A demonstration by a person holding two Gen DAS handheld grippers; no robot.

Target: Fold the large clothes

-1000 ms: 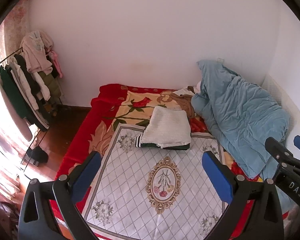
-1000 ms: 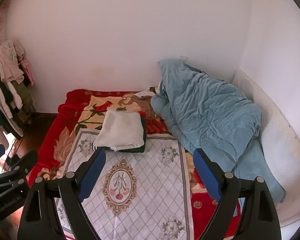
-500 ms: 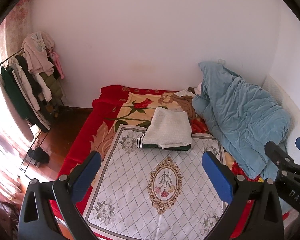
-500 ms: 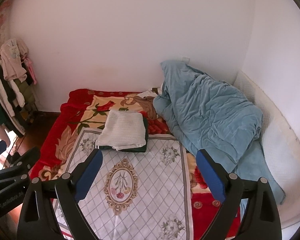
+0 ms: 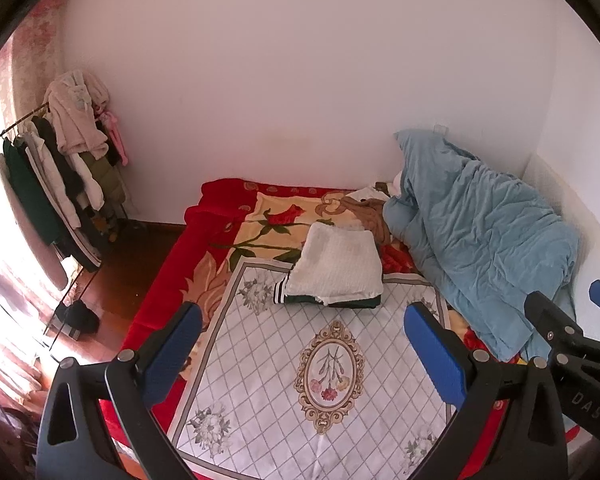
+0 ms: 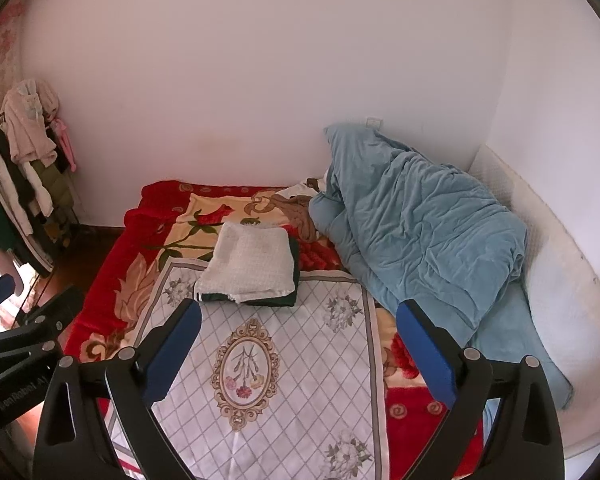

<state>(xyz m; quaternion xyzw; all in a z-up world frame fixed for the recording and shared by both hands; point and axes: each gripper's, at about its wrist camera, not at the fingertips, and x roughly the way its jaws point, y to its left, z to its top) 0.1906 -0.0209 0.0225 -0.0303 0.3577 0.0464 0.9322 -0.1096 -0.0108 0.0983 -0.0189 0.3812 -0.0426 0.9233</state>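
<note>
A folded white knitted garment (image 5: 338, 266) (image 6: 250, 264) lies on top of a folded dark green garment (image 5: 352, 302) (image 6: 276, 300) in the middle of the bed. My left gripper (image 5: 302, 354) hangs above the white patterned sheet (image 5: 260, 380), well short of the stack, jaws wide apart with nothing between them. My right gripper (image 6: 298, 350) hovers over the same sheet (image 6: 300, 380), also open and holding nothing. Each gripper shows at the edge of the other's view.
A rumpled blue duvet (image 5: 476, 240) (image 6: 416, 232) is heaped along the right side of the bed by the wall. A brown garment (image 5: 374, 216) lies behind the stack. A rack of hanging clothes (image 5: 56, 184) stands on the floor at the left. A red flowered blanket (image 5: 168, 272) covers the bed.
The right gripper's jaws have spread a little wider. Both views have shifted slightly; the stack of clothes lies as before.
</note>
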